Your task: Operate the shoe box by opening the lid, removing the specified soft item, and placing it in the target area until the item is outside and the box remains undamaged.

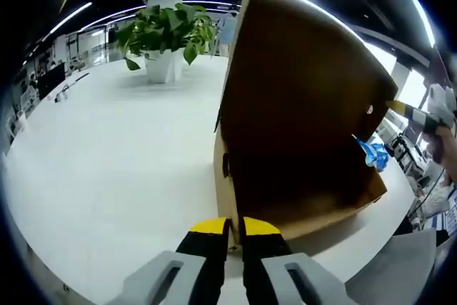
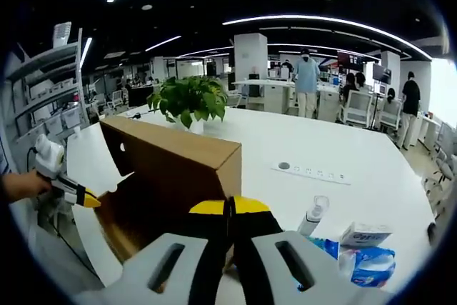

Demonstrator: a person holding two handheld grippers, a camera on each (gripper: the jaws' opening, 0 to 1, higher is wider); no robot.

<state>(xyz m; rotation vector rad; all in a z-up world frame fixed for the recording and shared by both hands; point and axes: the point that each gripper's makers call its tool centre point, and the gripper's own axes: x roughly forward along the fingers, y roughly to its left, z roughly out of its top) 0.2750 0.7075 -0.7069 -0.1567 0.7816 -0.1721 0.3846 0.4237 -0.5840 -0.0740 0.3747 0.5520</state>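
White table [image 1: 107, 162] carries a brown cardboard shoe box [image 1: 300, 119], lid raised and standing tall. A potted plant [image 1: 168, 33] sits behind it, well apart. Left claw [image 1: 235, 230]: yellow-tipped jaws together, nipping the box's near edge. Right claw [image 2: 230, 208]: jaws together at the box's corner; whether they pinch cardboard, cannot tell. Beside the box: blue packet [image 2: 371, 262], small bottle [image 2: 314, 216]. Soft item inside not visible.

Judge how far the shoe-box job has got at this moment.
Done: hard to say; the shoe box looks tipped or part-opened, but its inside is hidden. In hand: the left gripper and right gripper each sit, jaws together, at a cardboard edge. Left: getting a soft item out; blue packs lie on the table.
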